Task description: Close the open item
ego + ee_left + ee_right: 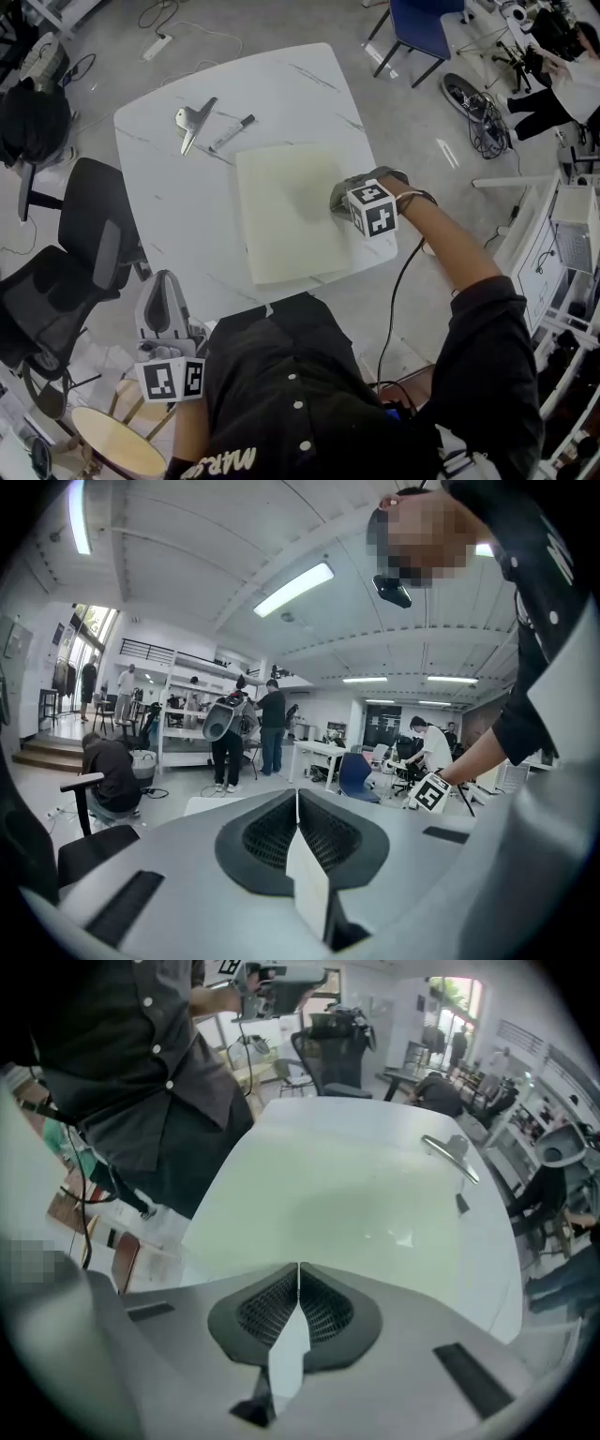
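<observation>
Pointing down at pale folder: right gripper, jaws together

Cream, perhaps greenish folder; marbled table

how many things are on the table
3: pale green folder at centre, marker pen and metal lever handle near the far left corner; the right claw could hide something small.

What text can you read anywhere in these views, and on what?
"MAR", white letters on the person's black shirt, upside down; further letters unclear.
White cubes with black square markers: patterns only, no words.
Black-capped marker pen: any print too small to read.
</observation>
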Demonstrator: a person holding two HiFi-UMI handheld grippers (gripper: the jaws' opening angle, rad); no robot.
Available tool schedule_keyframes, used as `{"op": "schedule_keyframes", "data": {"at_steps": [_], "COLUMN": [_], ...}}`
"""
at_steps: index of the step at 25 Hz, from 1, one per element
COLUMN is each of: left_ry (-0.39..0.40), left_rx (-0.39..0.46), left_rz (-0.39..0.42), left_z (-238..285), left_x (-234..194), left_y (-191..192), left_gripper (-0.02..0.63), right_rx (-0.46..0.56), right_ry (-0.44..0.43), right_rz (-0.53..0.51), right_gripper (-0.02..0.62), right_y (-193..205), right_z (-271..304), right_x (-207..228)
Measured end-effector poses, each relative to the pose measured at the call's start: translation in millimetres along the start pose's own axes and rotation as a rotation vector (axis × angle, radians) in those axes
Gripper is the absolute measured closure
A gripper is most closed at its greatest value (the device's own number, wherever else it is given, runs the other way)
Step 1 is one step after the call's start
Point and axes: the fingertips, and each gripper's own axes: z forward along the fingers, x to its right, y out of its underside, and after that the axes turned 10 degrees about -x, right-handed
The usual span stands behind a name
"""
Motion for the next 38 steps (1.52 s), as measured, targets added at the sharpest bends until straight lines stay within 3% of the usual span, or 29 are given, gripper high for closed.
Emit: {"op": "schedule_keyframes", "data": {"at_steps": [7,13,20,29,38], "left_ry": [0.064,0.118,0.180,0.186,0.170], "left_rx": [0.075,0.134,0.173,0.268,0.318], "left_rz": [0.044,0.100,0.094,0.156,0.174], "left_z": [3.3,0.9,-8.0,-38.2,-60.8], "left_x": [8.2,14.0,6.1,1.1,-4.9], "left_y": [-27.9,-50.1,-72.2,-103.0,-113.7], "left_gripper": [0.583,0.583,0.583,0.583,0.583], "right_rx": [0.171,0.373,0.658,0.916,1.034], "right_ry": [0.239,0.473,0.695,0.995,1.228], "right_rz": [0.248,0.507,0.852,1.095,1.275], "right_gripper": [0.565,0.568,0.569,0.569,0.569], "right_y": [-20.8,-33.9,-33.9,-20.2,6.1], "right_z": [-62.2,-129.6,-231.6,-324.5,-368.7], "right_x": [24.7,26.8,14.2,-31.6,-102.5]}}
